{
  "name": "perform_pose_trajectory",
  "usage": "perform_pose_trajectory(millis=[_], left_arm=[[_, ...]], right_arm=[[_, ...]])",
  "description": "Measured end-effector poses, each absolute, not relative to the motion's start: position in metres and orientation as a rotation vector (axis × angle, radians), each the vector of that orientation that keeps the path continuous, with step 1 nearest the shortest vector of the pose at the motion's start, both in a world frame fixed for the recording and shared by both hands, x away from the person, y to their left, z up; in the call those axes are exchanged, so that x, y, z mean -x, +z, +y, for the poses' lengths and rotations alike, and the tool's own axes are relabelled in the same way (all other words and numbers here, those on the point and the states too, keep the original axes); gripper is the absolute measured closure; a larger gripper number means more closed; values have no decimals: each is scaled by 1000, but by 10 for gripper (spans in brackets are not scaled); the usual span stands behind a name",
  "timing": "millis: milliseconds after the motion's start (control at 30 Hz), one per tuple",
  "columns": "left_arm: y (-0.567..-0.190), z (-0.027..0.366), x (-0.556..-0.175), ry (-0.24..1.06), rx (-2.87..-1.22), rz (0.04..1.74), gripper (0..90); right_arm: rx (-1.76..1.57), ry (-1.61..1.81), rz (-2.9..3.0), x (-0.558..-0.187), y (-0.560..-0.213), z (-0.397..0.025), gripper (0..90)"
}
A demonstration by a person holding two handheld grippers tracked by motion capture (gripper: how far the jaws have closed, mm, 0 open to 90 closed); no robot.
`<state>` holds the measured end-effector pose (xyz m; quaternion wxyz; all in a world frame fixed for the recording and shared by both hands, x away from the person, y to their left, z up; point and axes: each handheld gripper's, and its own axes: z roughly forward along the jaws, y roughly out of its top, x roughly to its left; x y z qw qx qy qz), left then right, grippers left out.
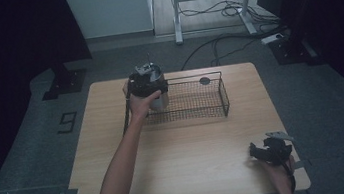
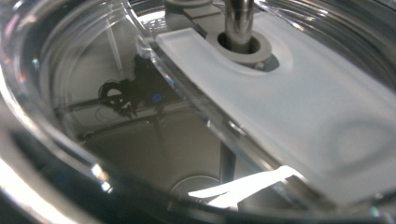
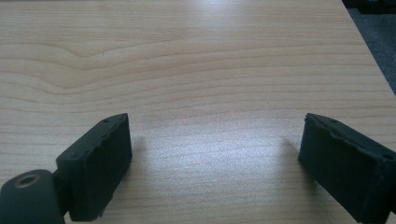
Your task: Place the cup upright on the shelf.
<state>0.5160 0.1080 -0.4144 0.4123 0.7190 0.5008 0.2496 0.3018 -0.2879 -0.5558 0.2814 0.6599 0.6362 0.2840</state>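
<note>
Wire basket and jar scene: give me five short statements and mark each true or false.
1. The left gripper is at the jar by the left end of the wire basket. True.
2. The right gripper is inside the basket. False: it is low over the table, near its right front corner.
3. The right gripper's jaws stand wide apart with nothing between them. True.
4. The basket is made of solid plastic. False: it is black wire mesh.
5. A small dark round thing lies at the basket's far side. True.
</note>
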Motion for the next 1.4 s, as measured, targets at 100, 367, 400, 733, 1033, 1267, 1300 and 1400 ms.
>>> perform_pose_trajectory(millis=[100,367,400,733,1033,1267,1300,1400], left_arm=[[-419,108,-519,628,-1815,1271,39],[-431,107,-522,620,-1826,1288,38],[-433,107,-522,621,-1829,1289,38],[-451,105,-523,623,-1854,1302,39],[-463,102,-520,624,-1854,1313,38],[-471,103,-516,632,-1846,1324,37],[-471,103,-516,641,-1847,1317,37],[-473,102,-513,658,-1859,1288,36]], right_arm=[[-1768,762,1705,-302,-556,-288,92],[-1767,762,1705,-302,-556,-288,93],[-1767,762,1705,-302,-556,-288,94],[-1766,761,1705,-302,-556,-288,95],[-1765,762,1704,-302,-556,-288,98],[-1764,763,1705,-301,-556,-288,104],[-1764,763,1704,-301,-556,-288,105],[-1763,763,1705,-301,-556,-288,105]])
